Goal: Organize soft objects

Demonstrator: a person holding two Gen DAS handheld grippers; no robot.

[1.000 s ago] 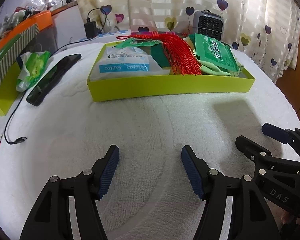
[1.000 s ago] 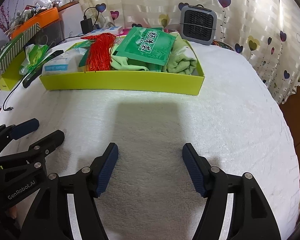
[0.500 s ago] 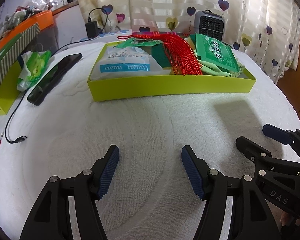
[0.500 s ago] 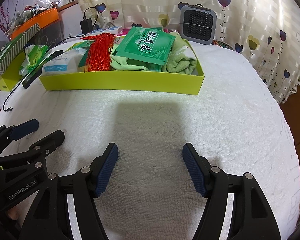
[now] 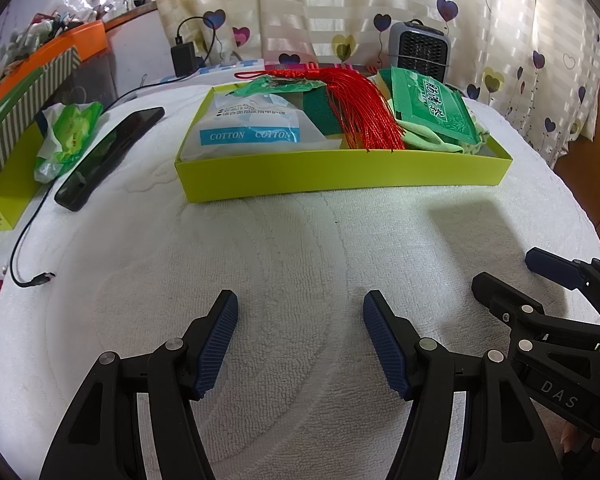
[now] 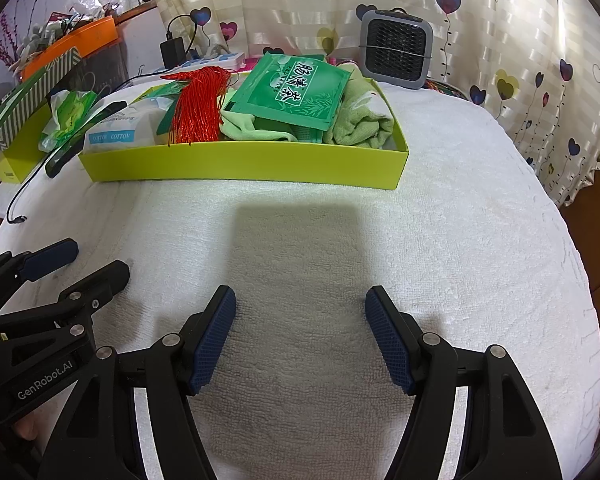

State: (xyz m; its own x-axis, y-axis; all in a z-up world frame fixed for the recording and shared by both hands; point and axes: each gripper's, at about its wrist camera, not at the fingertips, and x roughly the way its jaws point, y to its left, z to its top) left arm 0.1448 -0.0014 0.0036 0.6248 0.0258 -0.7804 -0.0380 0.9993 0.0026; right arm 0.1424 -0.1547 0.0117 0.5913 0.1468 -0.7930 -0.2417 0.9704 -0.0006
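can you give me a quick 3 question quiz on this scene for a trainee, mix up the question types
1. True or false: the left gripper is shut on the red tassel.
2. Multiple choice: where does the pack marked COTTON lie? A) on the white towel in front of the tray B) in the yellow-green tray, at its left end C) on the black phone
3. Fill in: the green packet with Chinese writing lies on top of a light green ____.

Key
1. False. Both the left gripper and the right gripper are open and empty over the white towel.
2. B
3. Cloth
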